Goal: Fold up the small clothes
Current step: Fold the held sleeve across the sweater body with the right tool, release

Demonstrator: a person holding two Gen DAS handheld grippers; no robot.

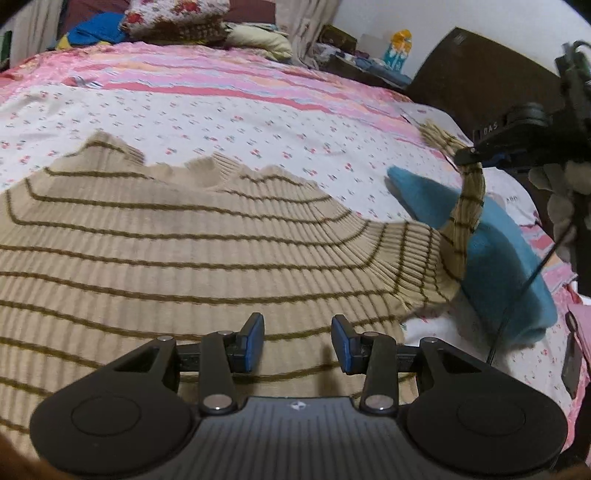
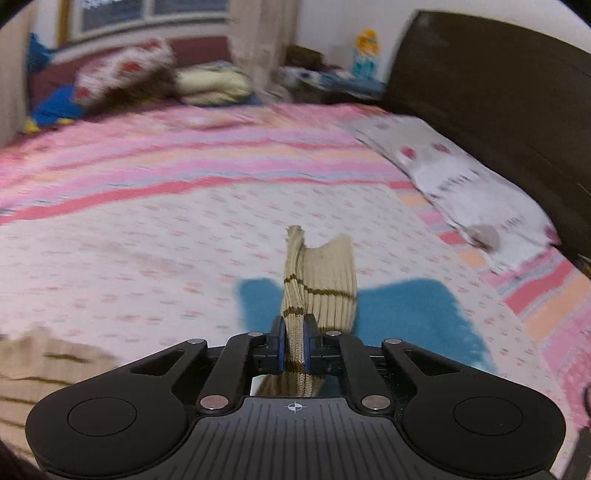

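A beige ribbed sweater with thin brown stripes (image 1: 177, 243) lies spread on the bed, filling the left and middle of the left wrist view. My left gripper (image 1: 297, 341) is open and empty, just above the sweater's near part. My right gripper (image 2: 294, 345) is shut on the sweater's sleeve (image 2: 321, 280) and holds it lifted off the bed. In the left wrist view the right gripper (image 1: 466, 152) shows at the far right, with the sleeve (image 1: 467, 206) hanging from it. A folded blue cloth (image 1: 495, 258) lies under the lifted sleeve; it also shows in the right wrist view (image 2: 410, 310).
The bed has a white floral and pink striped cover (image 1: 229, 107). Pillows and bundled clothes (image 1: 173, 18) lie at the far end. A dark headboard (image 2: 491, 85) runs along the right, with a flat pillow (image 2: 461, 184) against it. A cluttered bedside table (image 1: 354, 55) stands beyond.
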